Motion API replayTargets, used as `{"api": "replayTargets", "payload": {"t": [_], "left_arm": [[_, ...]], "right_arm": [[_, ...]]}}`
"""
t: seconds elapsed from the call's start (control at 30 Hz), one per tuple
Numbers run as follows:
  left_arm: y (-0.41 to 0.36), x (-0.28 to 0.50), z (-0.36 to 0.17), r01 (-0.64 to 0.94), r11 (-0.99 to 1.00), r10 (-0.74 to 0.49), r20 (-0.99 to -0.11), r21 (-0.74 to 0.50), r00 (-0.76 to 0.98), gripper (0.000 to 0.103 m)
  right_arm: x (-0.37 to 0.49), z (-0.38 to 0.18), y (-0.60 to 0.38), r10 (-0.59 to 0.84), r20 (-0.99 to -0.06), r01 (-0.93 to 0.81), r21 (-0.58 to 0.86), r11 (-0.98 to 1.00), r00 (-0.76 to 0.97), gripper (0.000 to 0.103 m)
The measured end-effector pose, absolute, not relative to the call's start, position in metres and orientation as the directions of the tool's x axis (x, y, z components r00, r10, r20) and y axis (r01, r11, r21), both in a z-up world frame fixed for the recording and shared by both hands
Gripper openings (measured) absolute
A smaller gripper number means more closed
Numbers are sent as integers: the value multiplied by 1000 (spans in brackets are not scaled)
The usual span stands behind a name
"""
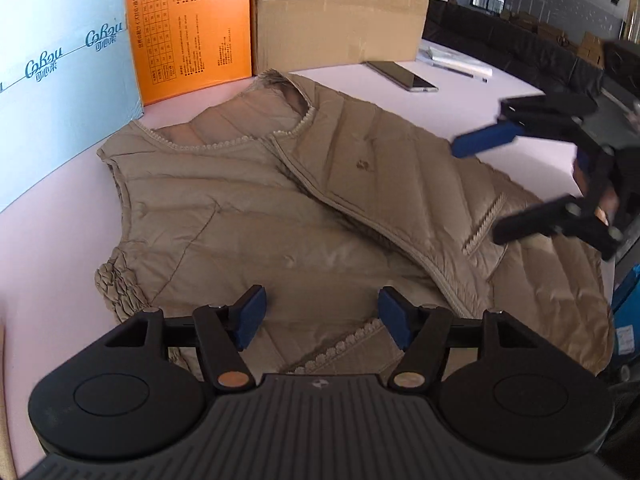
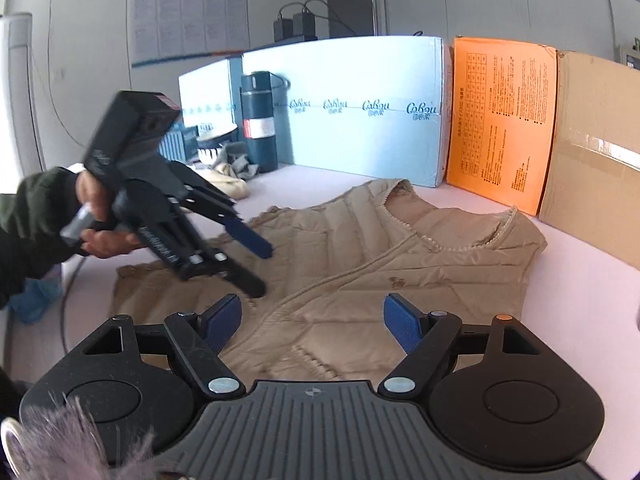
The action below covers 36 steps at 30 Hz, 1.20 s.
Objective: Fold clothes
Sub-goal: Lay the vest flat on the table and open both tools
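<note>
Vest (image 1: 256, 216), tan and quilted, lies spread flat on my pale pink table (image 1: 56, 216), collar toward the orange box (image 1: 188, 28). My left gripper (image 1: 322, 316) hangs over its hem, jaws apart, nothing between them. My right gripper (image 2: 312, 322) is open too, empty above the vest's front.

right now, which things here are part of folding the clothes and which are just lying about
Job:
- vest, spread on the table
- left gripper, open, empty
- right gripper, open, empty

Lying about:
- blue box
- orange box
- cardboard box
- phone
- flask
- cloth
</note>
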<state>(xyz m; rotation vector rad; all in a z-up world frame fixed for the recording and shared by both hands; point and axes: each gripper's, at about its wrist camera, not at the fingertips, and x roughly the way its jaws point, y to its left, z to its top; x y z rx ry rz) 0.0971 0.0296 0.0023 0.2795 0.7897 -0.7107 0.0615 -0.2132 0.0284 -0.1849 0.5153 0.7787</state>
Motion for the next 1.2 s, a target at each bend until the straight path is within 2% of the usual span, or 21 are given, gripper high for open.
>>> {"api": "replayTargets", "payload": {"t": [0.1, 0.17, 0.27, 0.33, 0.4, 0.5, 0.57, 0.6, 0.67, 0.77, 0.97, 1.2], "left_arm": [[32, 93, -3, 666, 745, -431, -742, 29, 514, 62], [38, 90, -6, 651, 756, -402, -739, 65, 540, 63], [49, 87, -6, 632, 771, -386, -735, 74, 557, 65], [53, 89, -5, 624, 778, -381, -740, 68, 555, 69], [55, 88, 0, 617, 784, -376, -739, 68, 559, 69], [63, 73, 11, 661, 749, -433, -718, 50, 545, 70], [65, 61, 16, 709, 703, -473, -708, 56, 525, 74], [64, 56, 15, 727, 683, -474, -714, 72, 516, 78], [60, 48, 7, 740, 661, -438, -738, 122, 513, 79], [67, 44, 1, 725, 675, -412, -746, 136, 523, 82], [74, 40, 8, 703, 692, -374, -751, 164, 545, 83], [53, 30, 12, 701, 666, -320, -750, 256, 578, 82]], "right_arm": [[93, 6, -204, 549, -614, -693, 5, 721, 566, 75], [107, -12, -211, 511, -649, -670, 3, 743, 563, 75], [112, -18, -229, 535, -634, -650, 68, 757, 558, 75], [110, -17, -229, 532, -630, -646, 61, 761, 566, 76], [104, -12, -229, 545, -615, -654, 62, 754, 570, 76], [85, 7, -230, 617, -559, -699, 91, 709, 553, 77], [64, 17, -228, 658, -548, -760, 60, 647, 516, 80], [54, 19, -227, 671, -550, -788, 37, 614, 497, 81], [41, 15, -224, 680, -576, -827, 12, 562, 453, 81], [34, -9, -224, 621, -664, -838, -17, 545, 417, 81], [35, -4, -234, 613, -670, -819, 13, 573, 418, 81], [48, 18, -216, 695, -559, -832, 17, 554, 452, 85]]}}
